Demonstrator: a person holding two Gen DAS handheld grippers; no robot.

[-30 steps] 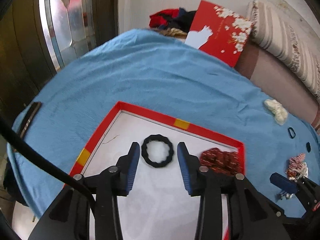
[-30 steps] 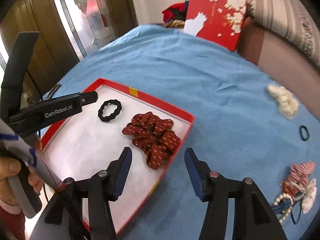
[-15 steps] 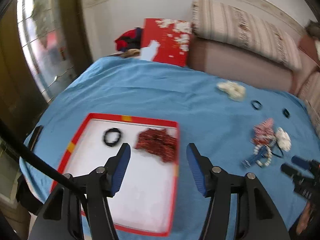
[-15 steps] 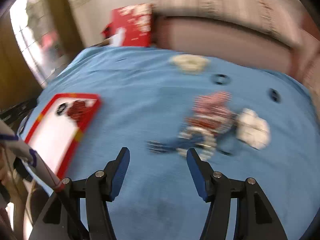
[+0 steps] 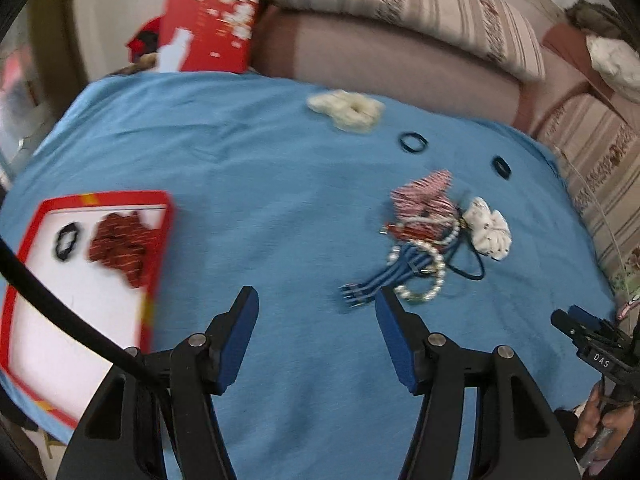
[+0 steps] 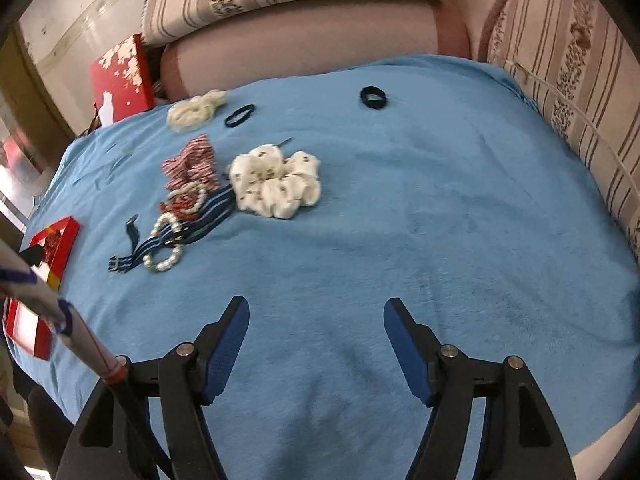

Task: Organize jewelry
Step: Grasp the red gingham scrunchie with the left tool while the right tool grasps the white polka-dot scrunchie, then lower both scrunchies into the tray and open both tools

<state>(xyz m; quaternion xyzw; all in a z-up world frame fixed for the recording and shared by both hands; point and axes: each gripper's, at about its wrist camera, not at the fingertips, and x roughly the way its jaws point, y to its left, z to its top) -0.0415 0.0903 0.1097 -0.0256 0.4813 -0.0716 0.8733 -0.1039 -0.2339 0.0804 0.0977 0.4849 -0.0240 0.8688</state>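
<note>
On blue cloth (image 6: 400, 220), tangled hair-tie heap (image 6: 192, 200)

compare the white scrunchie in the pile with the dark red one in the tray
The white scrunchie lies loose on the blue cloth, touching the tangled pile; the dark red scrunchie lies inside the red-rimmed tray. The white one has small dark specks; the red one has light flecks. Both are ruffled fabric scrunchies.

Blue cloth (image 5: 280, 160) carries red-rimmed tray (image 5: 160, 248), scrunchies, hair ties — one tangled heap (image 6: 192, 208).

Five scrunchies (image 5: 350, 112), three black hair ties (image 5: 413, 143), perhaps two pearl bracelets (image 5: 420, 276), one tray (image 5: 24, 280)
</note>
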